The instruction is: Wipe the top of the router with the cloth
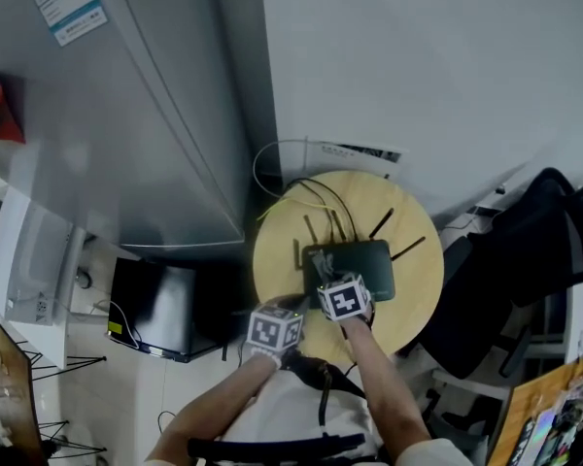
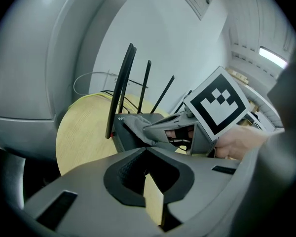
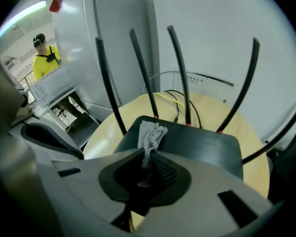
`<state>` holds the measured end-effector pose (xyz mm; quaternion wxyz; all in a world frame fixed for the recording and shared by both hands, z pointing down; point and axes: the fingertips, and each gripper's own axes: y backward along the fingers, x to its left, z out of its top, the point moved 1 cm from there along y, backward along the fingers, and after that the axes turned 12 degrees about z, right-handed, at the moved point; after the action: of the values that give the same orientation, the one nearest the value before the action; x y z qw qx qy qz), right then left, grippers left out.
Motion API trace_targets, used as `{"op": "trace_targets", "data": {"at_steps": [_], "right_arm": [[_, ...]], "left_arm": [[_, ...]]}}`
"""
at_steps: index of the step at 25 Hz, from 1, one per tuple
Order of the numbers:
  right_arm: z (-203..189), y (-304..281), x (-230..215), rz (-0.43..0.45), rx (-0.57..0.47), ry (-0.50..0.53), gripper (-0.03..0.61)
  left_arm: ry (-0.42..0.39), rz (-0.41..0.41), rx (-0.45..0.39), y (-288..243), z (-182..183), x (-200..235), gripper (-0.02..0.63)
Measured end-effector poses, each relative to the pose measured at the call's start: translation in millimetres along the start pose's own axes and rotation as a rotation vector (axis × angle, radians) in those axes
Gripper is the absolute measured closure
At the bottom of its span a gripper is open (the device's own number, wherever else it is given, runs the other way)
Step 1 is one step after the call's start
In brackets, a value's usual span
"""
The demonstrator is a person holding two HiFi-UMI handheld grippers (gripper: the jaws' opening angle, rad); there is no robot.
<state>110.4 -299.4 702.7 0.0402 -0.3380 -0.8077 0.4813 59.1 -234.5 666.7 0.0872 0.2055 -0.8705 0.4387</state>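
Note:
A black router (image 1: 361, 268) with several upright antennas (image 3: 139, 65) sits on a round wooden table (image 1: 282, 260). My right gripper (image 3: 148, 156) is shut on a small grey cloth (image 3: 150, 134), whose free end rests on the near left part of the router's top (image 3: 197, 144). The left gripper view shows the cloth (image 2: 136, 126) on the router's corner (image 2: 119, 134) under the right gripper's jaws. My left gripper (image 2: 147, 154) hovers off the table's near left edge, jaws closed together with nothing between them. In the head view both grippers, right (image 1: 328, 282) and left (image 1: 284, 309), sit at the table's near side.
A tall grey fridge (image 1: 126, 115) stands left of the table, a white wall (image 1: 418, 56) behind it. Cables (image 1: 316, 197) run off the router's back. A dark bag on a chair (image 1: 525, 260) is to the right and a black box (image 1: 160, 309) is on the floor at the left. A person in yellow (image 3: 43, 58) stands far off.

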Motion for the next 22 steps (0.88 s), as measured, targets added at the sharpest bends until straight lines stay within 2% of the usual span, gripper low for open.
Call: {"op": "trace_targets", "data": {"at_steps": [6,11,16,22], "right_arm": [[2.0,-7.6,26.4,0.068,0.017,0.025,0.543],[-1.9,-7.7,40.6,0.133,-0.01,-0.032,0.543],[-10.7,-4.5,30.0,0.095,0.003,-0.042,0.543],[-28.6,15.8,-10.5,0.006,0.014,-0.075,0.543]], "left_arm": [[0.028,0.022,-0.007,4.3,-2.1,11.6,0.615],[0.03,0.025,-0.008,5.1,-2.8,13.5,0.615],[0.021,0.01,-0.005,4.4,-1.6,8.9,0.615],[-0.003,-0.019,-0.008,1.0,5.5,-4.3,0.615]]}}
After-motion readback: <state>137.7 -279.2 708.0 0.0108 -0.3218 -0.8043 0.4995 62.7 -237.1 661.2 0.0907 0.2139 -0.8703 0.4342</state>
